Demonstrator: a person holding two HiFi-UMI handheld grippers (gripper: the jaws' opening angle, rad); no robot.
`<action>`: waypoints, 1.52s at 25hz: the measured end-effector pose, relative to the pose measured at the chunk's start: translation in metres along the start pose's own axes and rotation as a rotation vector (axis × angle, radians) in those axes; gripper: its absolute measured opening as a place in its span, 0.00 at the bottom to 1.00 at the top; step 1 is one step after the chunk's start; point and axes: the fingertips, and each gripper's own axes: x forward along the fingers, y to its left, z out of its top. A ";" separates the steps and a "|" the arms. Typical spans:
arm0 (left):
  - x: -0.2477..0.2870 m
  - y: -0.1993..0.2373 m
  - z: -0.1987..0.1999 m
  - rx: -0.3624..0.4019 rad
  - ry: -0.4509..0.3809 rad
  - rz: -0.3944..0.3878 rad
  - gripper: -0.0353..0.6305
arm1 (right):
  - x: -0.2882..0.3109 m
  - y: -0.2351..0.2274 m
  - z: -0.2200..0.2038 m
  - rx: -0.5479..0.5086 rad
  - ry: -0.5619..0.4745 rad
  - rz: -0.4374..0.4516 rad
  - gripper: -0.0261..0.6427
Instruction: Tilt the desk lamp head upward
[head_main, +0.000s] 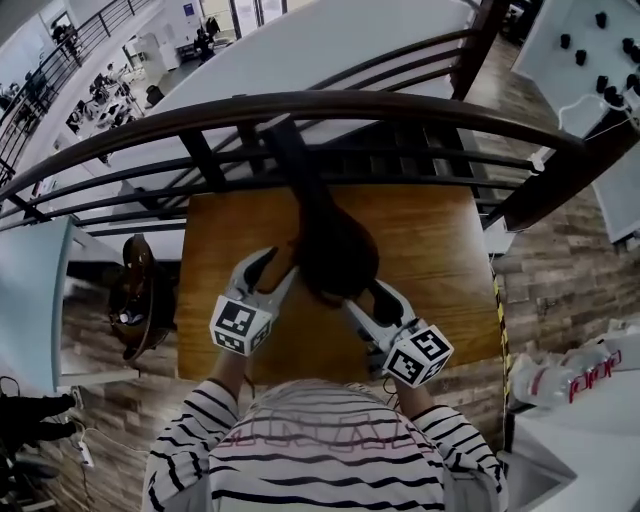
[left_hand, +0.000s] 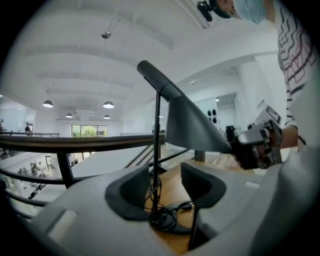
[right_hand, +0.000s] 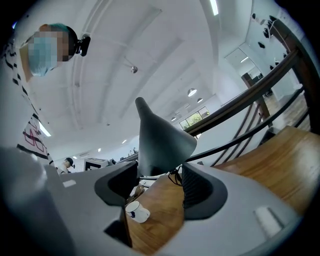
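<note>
The desk lamp sits on the wooden table (head_main: 430, 240), right in front of the person and tucked against the dark curved railing (head_main: 300, 105). From the head view its dark lamp head (head_main: 335, 255) hides most of the lamp below it. The left gripper (head_main: 278, 268) is up against the head's left side and the right gripper (head_main: 365, 298) is at its lower right, so the lamp is bracketed from both sides.

In the left gripper view the jaws are wide apart with nothing clamped. The thin lamp stem (left_hand: 158, 130) shows in the gap, close to the left pad, but the pads aren't closed on it. A messy coil of cable (left_hand: 175, 207) is bunched around the lamp base (left_hand: 161, 220), right where that gripper is pointing. The cone of the head hangs off to the right, with the other gripper behind it.

The right gripper's jaws are spread wide too and hold nothing, with the cone dead ahead between them. A small white cup (right_hand: 136, 211) lies on the tabletop low in that gap, near the left jaw.
</note>
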 end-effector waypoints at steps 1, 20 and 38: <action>0.004 0.004 -0.001 0.006 0.000 -0.005 0.35 | 0.001 0.000 0.000 0.003 -0.004 -0.007 0.44; 0.072 0.030 -0.014 0.058 0.011 -0.130 0.35 | 0.001 0.001 0.005 0.016 -0.031 -0.022 0.46; 0.096 0.015 -0.021 0.064 0.034 -0.305 0.12 | 0.000 0.008 0.005 0.049 -0.043 -0.057 0.49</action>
